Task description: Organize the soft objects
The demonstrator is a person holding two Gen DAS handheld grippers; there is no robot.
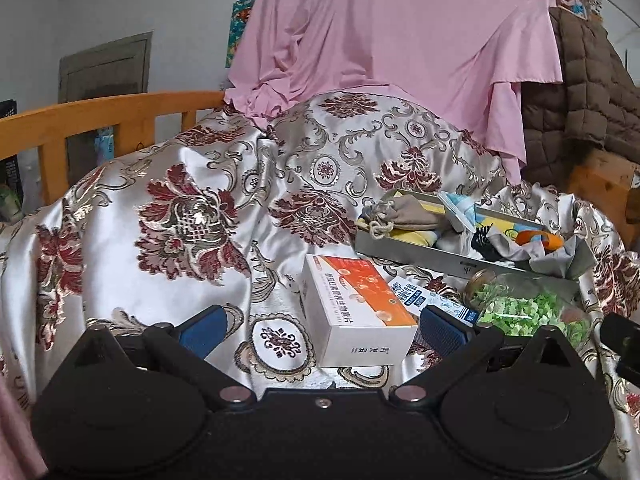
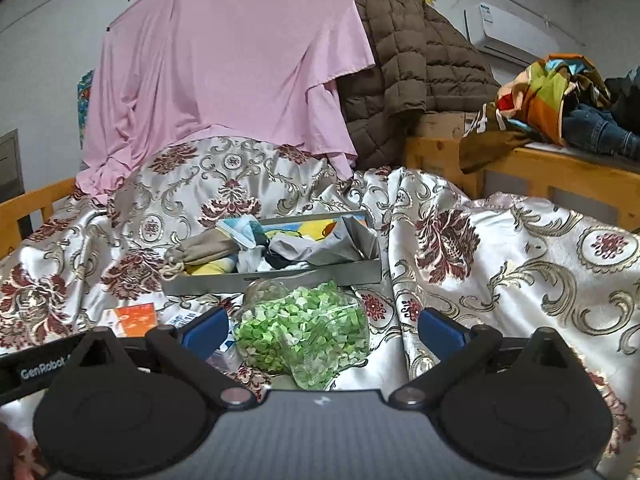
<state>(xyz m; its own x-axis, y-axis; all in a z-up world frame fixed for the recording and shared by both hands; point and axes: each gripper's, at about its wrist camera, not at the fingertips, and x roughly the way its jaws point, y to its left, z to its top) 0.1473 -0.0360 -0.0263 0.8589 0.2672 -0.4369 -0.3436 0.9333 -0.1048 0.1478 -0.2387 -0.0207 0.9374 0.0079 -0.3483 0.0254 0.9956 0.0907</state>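
A grey tray [image 1: 416, 255] [image 2: 280, 279] lies on the patterned bedspread and holds soft things: a beige drawstring pouch [image 1: 404, 212] [image 2: 204, 249], grey cloth [image 1: 556, 258] [image 2: 320, 249], yellow and blue fabric and an orange piece [image 1: 536, 237]. My left gripper [image 1: 322, 326] is open just above the bedspread, with a white and orange box [image 1: 360, 312] between its fingers. My right gripper [image 2: 324, 330] is open, with a clear jar of green bits [image 2: 304, 328] [image 1: 524, 304] lying between its fingers, in front of the tray.
A blue and white packet [image 1: 424, 294] lies beside the box. A pink sheet [image 2: 224, 80] and a brown quilted coat [image 2: 412, 68] hang at the back. Wooden bed rails [image 1: 100, 120] [image 2: 560, 176] run at left and right, with clothes [image 2: 560, 96] piled on the right.
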